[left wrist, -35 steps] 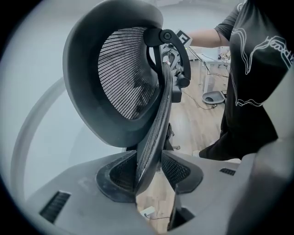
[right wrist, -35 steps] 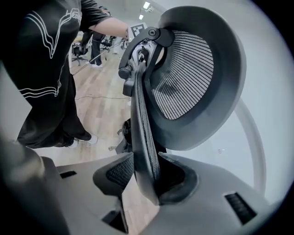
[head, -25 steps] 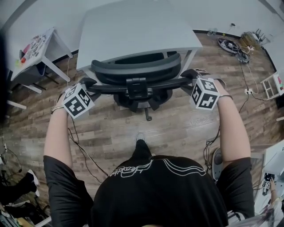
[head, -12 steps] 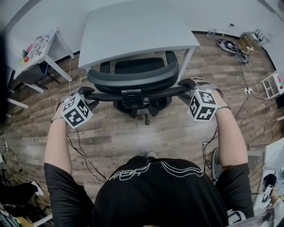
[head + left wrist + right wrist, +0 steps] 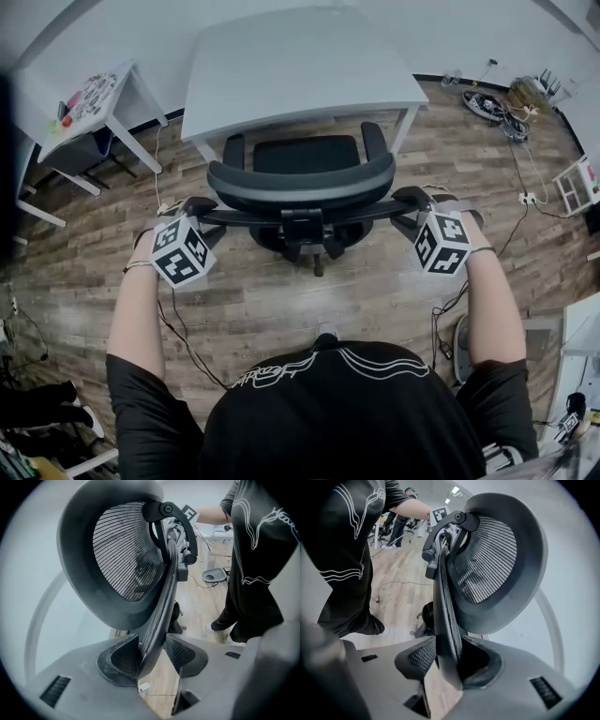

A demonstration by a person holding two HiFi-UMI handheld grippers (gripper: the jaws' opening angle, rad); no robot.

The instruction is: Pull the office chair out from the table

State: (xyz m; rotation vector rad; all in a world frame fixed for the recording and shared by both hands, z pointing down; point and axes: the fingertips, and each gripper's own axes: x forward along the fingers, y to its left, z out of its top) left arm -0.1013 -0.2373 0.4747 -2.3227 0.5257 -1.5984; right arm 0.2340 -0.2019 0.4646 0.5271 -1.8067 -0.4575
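The black mesh office chair stands in front of the grey table, its seat mostly out from under the tabletop. My left gripper is shut on the left edge of the chair's backrest, and my right gripper is shut on the right edge. In the left gripper view the backrest edge runs down between the pads of the left gripper, under the curved headrest. The right gripper view mirrors this, with the backrest edge clamped in the right gripper.
A small white side table with clutter stands at the left. Shoes and cables lie at the back right, a white rack at the right edge. A cable trails across the wooden floor near the person's feet.
The chair has rolled out from under the table toward the person, so its seat now shows. Both grippers came back with it, still clamped on the backrest.
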